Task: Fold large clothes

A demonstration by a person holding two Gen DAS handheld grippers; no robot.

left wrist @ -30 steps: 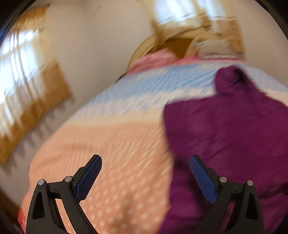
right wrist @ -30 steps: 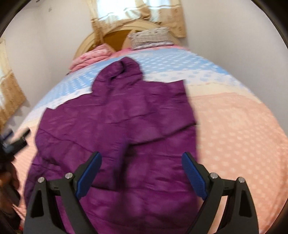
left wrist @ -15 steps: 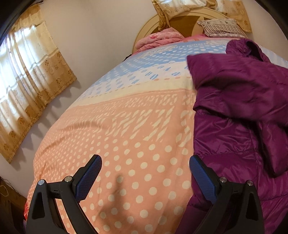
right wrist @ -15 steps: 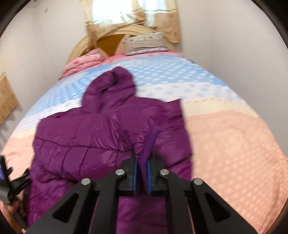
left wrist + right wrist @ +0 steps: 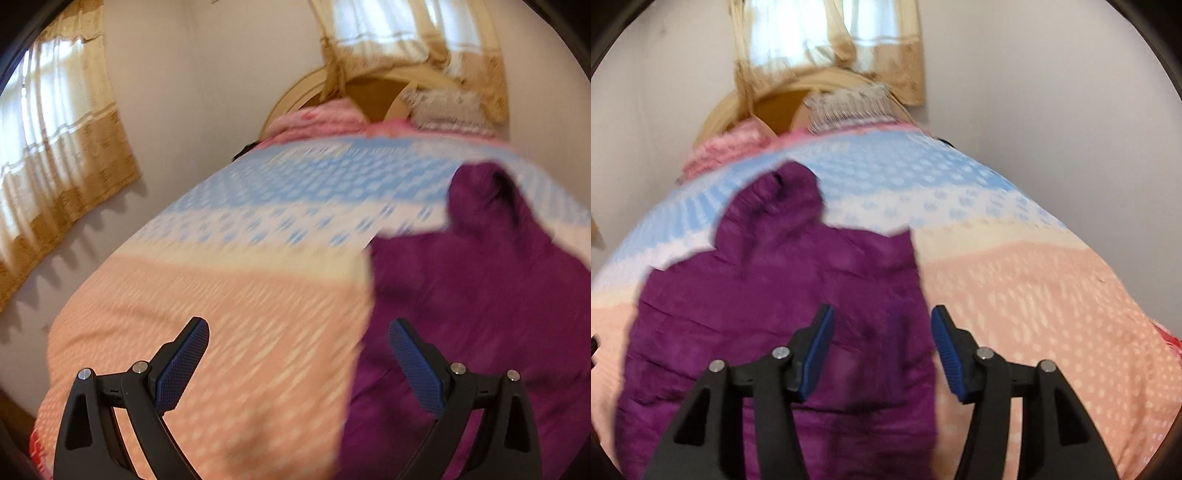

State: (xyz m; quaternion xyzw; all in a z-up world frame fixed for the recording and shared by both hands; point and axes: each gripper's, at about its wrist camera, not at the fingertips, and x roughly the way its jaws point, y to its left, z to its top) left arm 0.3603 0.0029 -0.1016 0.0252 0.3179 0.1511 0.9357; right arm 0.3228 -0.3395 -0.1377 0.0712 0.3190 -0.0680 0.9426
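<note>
Purple jacket (image 5: 775, 314) flat on the bedspread (image 5: 1034, 295), hood at 12 o'clock.
Right gripper (image 5: 882, 345) is opening above it, nothing pinched; left gripper (image 5: 297, 363) wide open, empty, jacket at 3 o'clock.

No readable text, labels, brands, numbers or signs showed in either wrist view. Both frames were motion-blurred; the bed cover only carried dot and dash patterns, no lettering.
</note>
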